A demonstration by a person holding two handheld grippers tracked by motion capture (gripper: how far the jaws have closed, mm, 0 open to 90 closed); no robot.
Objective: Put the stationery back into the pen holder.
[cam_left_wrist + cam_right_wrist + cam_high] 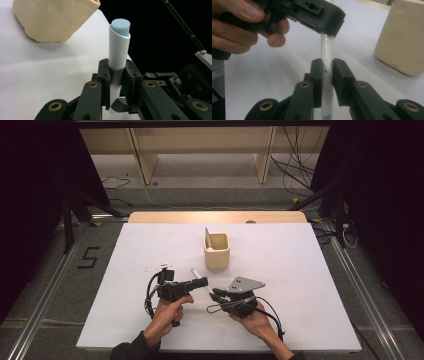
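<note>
Item: white marker pen (117, 51), a slim white barrel with a pale blue end (120, 25). It is held above the white table top (300, 270), between the two grippers, in front of the person and on the near side of the cup. In the high view it shows as a thin pale stick (199, 279) running from the left gripper toward the right one.

Left gripper (200, 282): held in the person's left hand (167, 312), pointing to the right across the table. In the left gripper view its two black jaws are clamped on the pen's barrel, pads pressed against both sides, with the blue end standing clear beyond them. Only this one moment is shown, so no motion of the jaws can be read.

Right gripper (216, 295): held in the person's right hand (250, 317), with a grey three-cornered plate (245, 284) on top and a black cable (272, 317) trailing toward the person. In the right gripper view its jaws are closed on the same white barrel (327, 72), one pad on each side; farther along the barrel the left gripper (322, 15) grips it, with the left hand's fingers (249, 17) curled around that gripper's body.

Cream square cup (217, 251): stands upright on the table behind the grippers, well apart from them, with a flat pale tool (208, 239) leaning inside it.

Small white flat piece (156, 268): lies on the table just beyond the left gripper; too small to name.
</note>
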